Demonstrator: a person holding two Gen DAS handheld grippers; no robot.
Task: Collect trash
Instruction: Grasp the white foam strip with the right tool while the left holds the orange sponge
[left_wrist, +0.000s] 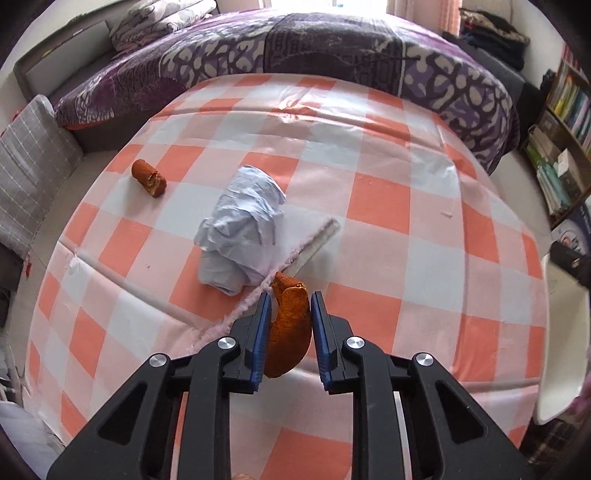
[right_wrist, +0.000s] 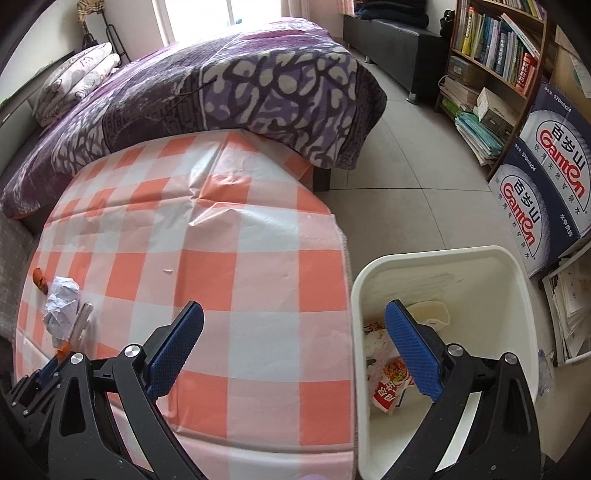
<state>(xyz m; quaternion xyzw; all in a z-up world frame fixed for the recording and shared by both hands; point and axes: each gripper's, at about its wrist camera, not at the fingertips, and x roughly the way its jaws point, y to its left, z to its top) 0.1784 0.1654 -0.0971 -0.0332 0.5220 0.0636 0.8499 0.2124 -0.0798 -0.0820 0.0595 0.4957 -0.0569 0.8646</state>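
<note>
My left gripper (left_wrist: 290, 301) is shut on a curled orange peel (left_wrist: 288, 332), held just above the checked tablecloth (left_wrist: 388, 206). Ahead of it lie a crumpled pale-blue paper (left_wrist: 243, 229), a thin flat strip (left_wrist: 314, 247) and a second rolled orange peel (left_wrist: 148, 178) at the far left. My right gripper (right_wrist: 295, 314) is open and empty, its right finger over the white trash bin (right_wrist: 439, 258), which holds snack wrappers (right_wrist: 388, 384). The paper (right_wrist: 61, 306) and the far peel (right_wrist: 38, 278) also show at the left of the right wrist view.
A bed with a purple patterned blanket (right_wrist: 240, 85) borders the table's far side. A bookshelf (right_wrist: 495, 48) and stacked Ganten cartons (right_wrist: 546, 184) stand on the tiled floor at the right. A grey cushion (left_wrist: 26, 173) sits at the left.
</note>
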